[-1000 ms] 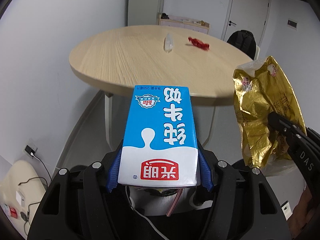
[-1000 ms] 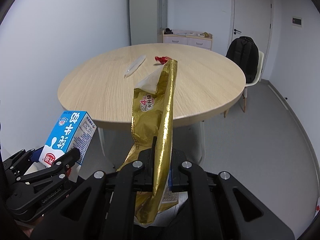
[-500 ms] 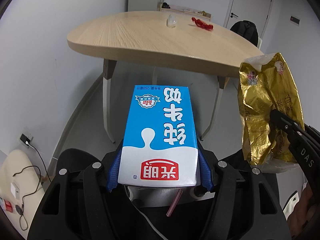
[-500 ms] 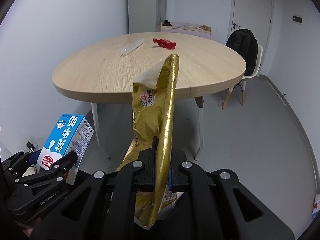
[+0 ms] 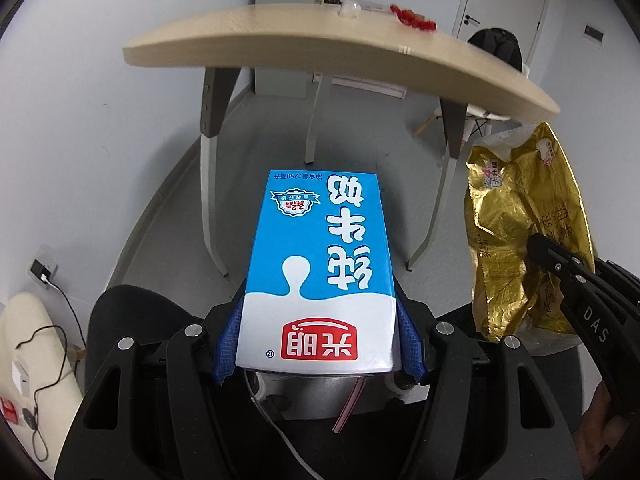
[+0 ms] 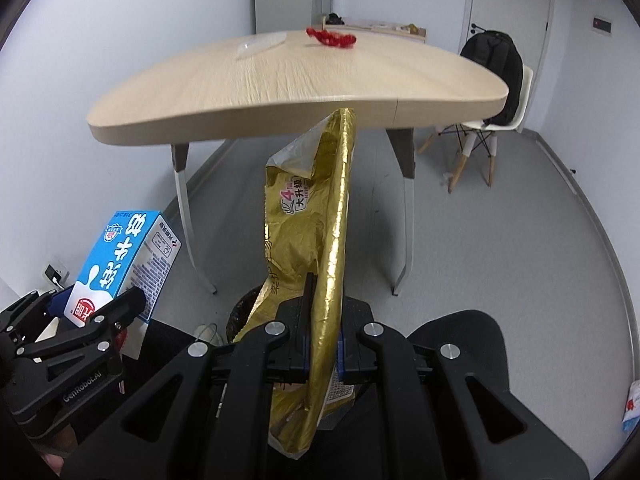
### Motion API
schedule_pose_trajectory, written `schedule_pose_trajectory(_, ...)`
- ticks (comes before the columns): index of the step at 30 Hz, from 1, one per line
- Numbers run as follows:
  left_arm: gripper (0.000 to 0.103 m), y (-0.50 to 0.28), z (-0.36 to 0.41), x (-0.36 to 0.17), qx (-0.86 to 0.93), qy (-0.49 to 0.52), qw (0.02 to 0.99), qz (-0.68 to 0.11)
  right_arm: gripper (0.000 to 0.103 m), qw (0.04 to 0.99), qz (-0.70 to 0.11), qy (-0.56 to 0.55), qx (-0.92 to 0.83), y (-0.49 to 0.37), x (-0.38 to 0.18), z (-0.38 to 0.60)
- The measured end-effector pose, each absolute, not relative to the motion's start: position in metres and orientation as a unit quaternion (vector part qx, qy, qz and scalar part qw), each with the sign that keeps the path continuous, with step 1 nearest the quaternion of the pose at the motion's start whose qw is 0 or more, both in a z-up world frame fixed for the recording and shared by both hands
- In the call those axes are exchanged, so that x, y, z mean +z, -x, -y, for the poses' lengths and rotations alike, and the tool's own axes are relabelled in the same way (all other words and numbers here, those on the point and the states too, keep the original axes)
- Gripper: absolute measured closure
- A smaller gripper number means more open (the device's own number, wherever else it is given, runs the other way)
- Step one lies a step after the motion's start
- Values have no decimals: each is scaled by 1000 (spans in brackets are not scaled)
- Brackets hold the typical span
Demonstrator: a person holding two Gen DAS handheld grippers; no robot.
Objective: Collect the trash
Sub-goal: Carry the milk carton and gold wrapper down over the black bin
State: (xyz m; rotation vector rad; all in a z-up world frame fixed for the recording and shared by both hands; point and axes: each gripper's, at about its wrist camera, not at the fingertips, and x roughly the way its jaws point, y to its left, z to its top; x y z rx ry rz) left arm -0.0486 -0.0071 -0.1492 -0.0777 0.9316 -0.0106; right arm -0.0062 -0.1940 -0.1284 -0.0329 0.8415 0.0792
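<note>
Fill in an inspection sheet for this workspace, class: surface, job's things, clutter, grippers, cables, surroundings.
Surface: round wooden table, seen from near its edge height.
Job's things: blue milk carton and gold snack bag, both held; red wrapper and clear plastic piece lie on the table.
Clutter: dark bin on the floor below the bag.
Grippers: left gripper clamps the carton; right gripper is shut on the bag.
Cables: black cord from a wall socket.
Surroundings: chair bearing a black backpack, white door, grey floor.
</note>
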Motion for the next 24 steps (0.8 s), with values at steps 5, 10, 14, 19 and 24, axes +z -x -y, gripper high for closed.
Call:
schedule_pose_trajectory(5,40,29,6,-178,-8,46,882,-468,96,901,-432,8,43,-17,-158,192)
schedule_pose_trajectory(10,40,8,9,-201,-2,41,874,-484,96,888,-457,9,47,-40,-189,188)
schedule_pose_trajectory(14,40,-5,10,-218,-5,40,868,-495,96,880,-472,11,53,-57,-209,187)
schedule_pose_trajectory(19,40,-21,9,-238,-3,33,861,-508,96,869,-491,11,60,-76,-233,184)
schedule_pose_trajectory(24,40,-36,11,-260,-2,29,853,-521,96,854,-516,8,67,-92,-258,177)
